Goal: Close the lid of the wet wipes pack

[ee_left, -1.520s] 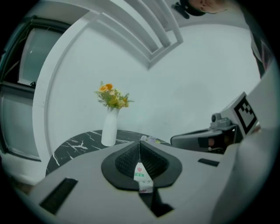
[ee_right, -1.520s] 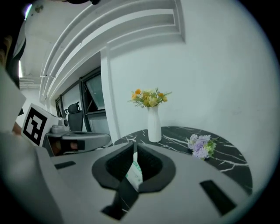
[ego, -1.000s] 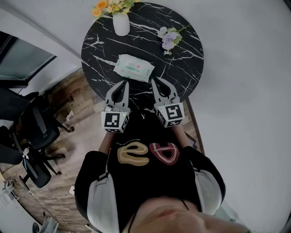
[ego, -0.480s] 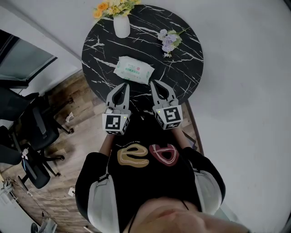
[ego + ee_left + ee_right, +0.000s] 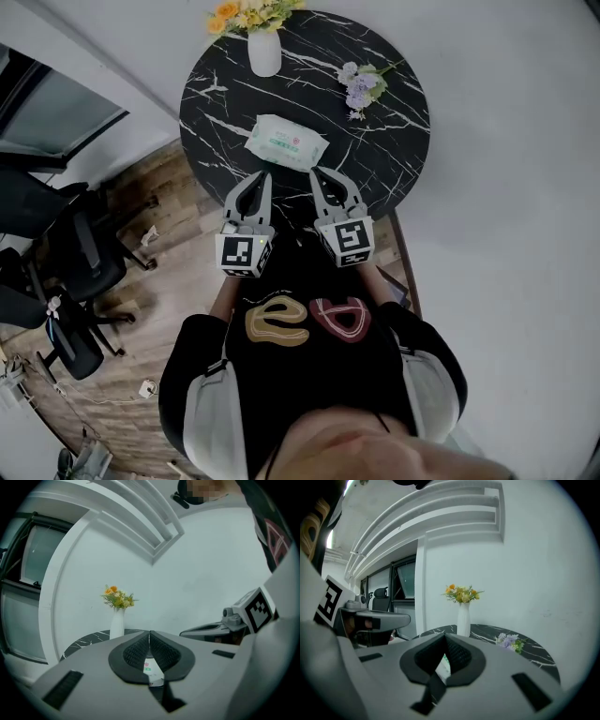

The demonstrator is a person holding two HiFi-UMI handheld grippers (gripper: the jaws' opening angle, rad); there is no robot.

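Note:
The wet wipes pack [image 5: 286, 142], white with a green label, lies flat on the round black marble table [image 5: 389, 155]. I cannot tell how its lid stands. My left gripper [image 5: 264, 175] hovers just short of the pack's near left side, jaws shut and empty. My right gripper [image 5: 316, 172] is level with it at the pack's near right side, also shut on nothing. In the left gripper view a strip of the pack [image 5: 151, 670] shows below the closed jaw tips [image 5: 150, 633]. The right gripper view shows the pack [image 5: 443, 665] the same way.
A white vase with yellow and orange flowers [image 5: 264, 49] stands at the table's far edge. A purple flower bunch [image 5: 360, 86] lies at the far right. Black office chairs [image 5: 75, 267] stand on the wooden floor to the left. A white wall runs behind the table.
The head view has shifted, so the table sits a little further right in the picture. Both grippers stay shut, just short of the pack.

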